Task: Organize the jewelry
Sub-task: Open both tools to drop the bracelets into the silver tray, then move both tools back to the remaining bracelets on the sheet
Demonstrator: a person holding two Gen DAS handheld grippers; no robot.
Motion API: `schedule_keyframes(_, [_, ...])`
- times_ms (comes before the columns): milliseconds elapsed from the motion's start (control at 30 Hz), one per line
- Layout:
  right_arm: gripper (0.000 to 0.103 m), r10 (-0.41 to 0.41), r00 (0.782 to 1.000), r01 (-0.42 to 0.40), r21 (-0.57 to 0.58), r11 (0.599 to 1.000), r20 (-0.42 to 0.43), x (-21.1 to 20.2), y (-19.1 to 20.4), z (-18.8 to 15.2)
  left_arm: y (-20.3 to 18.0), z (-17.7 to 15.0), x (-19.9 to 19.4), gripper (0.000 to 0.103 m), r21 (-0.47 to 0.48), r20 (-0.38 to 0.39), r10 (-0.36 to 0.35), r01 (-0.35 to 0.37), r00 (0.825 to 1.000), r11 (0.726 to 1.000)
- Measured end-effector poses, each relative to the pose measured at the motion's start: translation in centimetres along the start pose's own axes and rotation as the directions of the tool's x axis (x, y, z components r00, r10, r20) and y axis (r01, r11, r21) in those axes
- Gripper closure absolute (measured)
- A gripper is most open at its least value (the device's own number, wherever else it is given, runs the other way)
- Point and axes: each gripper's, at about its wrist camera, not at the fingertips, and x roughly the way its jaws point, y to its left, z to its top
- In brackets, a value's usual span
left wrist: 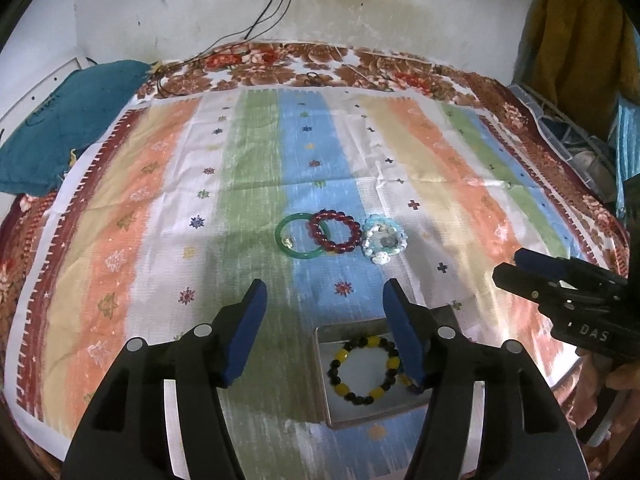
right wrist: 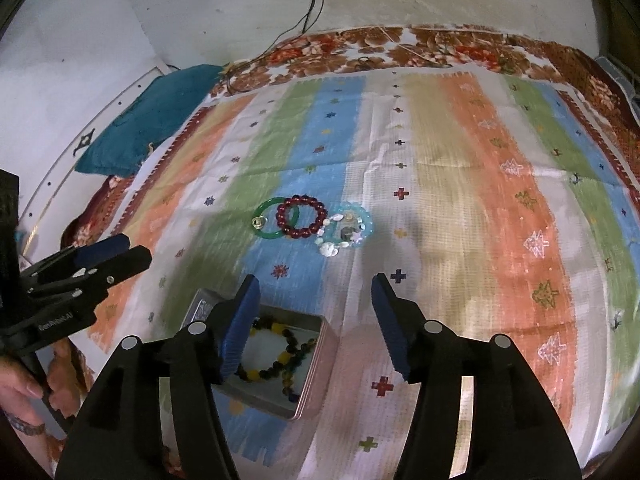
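Observation:
A green bangle (left wrist: 289, 237) (right wrist: 267, 218), a dark red bead bracelet (left wrist: 334, 231) (right wrist: 302, 216) overlapping it, and a pale blue and white shell bracelet (left wrist: 385, 243) (right wrist: 345, 233) lie together on the striped cloth. A metal tin (left wrist: 322, 368) (right wrist: 312, 376) nearer me holds a yellow and black bead bracelet (left wrist: 363, 365) (right wrist: 267, 360). My left gripper (left wrist: 323, 332) is open and empty, above the tin's left side. My right gripper (right wrist: 314, 326) is open and empty, over the tin's right edge. Each gripper shows from the side in the other's view (left wrist: 532, 276) (right wrist: 116, 256).
The striped cloth (left wrist: 160, 216) (right wrist: 480, 208) covers a floral bedspread (left wrist: 280, 64). A teal cloth (left wrist: 60, 128) (right wrist: 160, 120) lies at the far left. Cables (left wrist: 276, 4) hang down the wall behind. Hanging clothes (left wrist: 576, 48) stand at the right.

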Motion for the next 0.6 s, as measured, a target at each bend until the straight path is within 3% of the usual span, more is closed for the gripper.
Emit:
schedule_keyframes(200, [0.038,-0.037,0.999,0.037,-0.003,0.999,0.000,0.7,-0.1,0.8,-0.4,1.0,0.4,0.036,0.025,0.014,0.042,-0.042,0.999,0.999])
schedule_keyframes(600, [0.033,-0.090,0.994,0.087,-0.044,0.995,-0.055,3.8,0.2,1.7,0.0,3.2,4.2,0.036,0.014,-0.030,0.101,-0.101,0.994,0.995])
